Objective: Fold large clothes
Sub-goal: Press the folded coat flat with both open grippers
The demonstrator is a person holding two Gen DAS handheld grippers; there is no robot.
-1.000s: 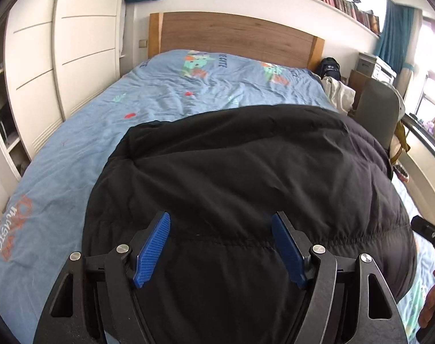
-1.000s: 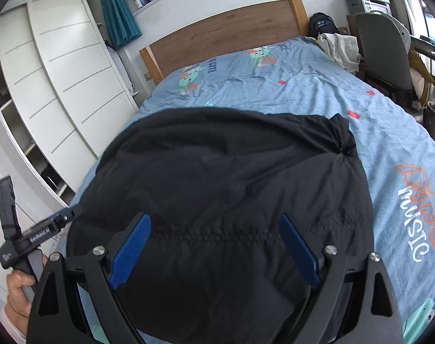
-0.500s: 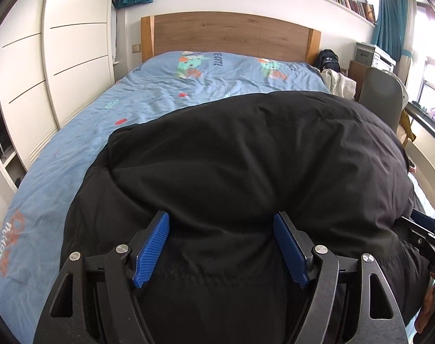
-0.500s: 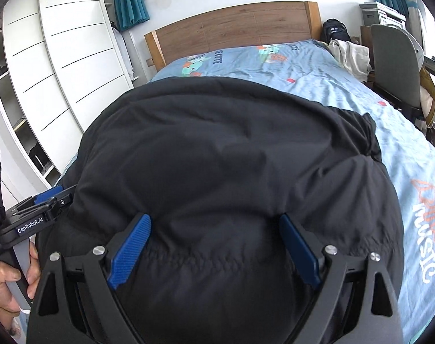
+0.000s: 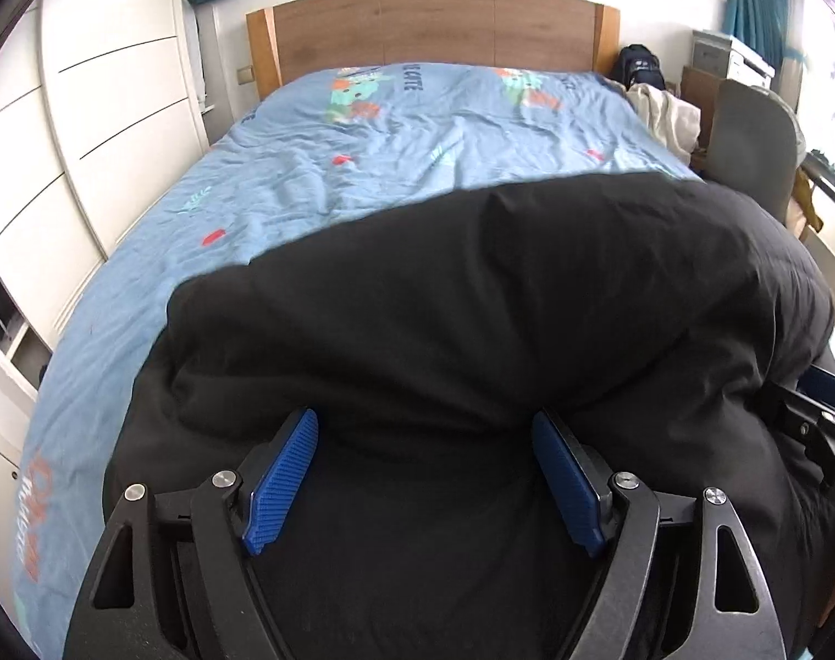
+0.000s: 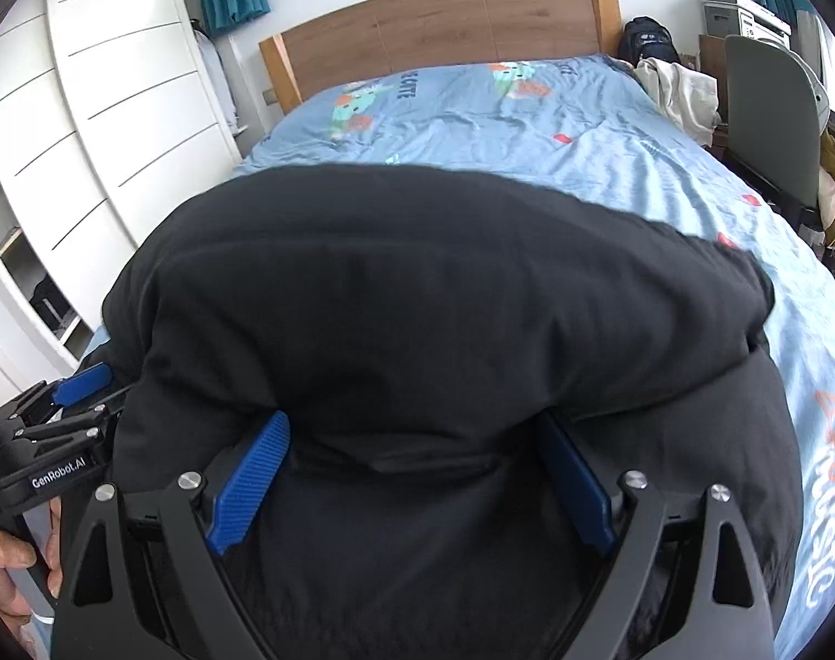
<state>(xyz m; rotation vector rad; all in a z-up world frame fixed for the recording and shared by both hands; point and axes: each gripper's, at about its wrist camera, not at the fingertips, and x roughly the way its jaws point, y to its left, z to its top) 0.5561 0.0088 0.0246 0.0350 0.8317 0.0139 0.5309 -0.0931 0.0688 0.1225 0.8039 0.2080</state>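
Observation:
A large black padded jacket (image 5: 472, 302) lies bunched on the blue bed (image 5: 362, 165). It also fills the right wrist view (image 6: 417, 302). My left gripper (image 5: 425, 429) has its jaws wide apart, and a thick fold of the jacket bulges over and between the blue pads (image 5: 280, 473). My right gripper (image 6: 414, 432) stands the same way, jaws wide, with a fold of the jacket over the blue pads (image 6: 249, 487). Each gripper shows at the other view's edge: the right gripper in the left wrist view (image 5: 813, 418), the left gripper in the right wrist view (image 6: 60, 418).
A wooden headboard (image 5: 433, 33) stands at the far end. White wardrobe doors (image 5: 87, 137) run along the left. A grey chair (image 6: 769, 126) and a pile of light clothes (image 6: 675, 88) stand at the bed's right. The blue cover (image 6: 527, 126) lies beyond the jacket.
Both grippers have pushed forward and low into the jacket. Its near part has risen and rolled toward the headboard, so it now bulges over the pads. The jaws stay wide.

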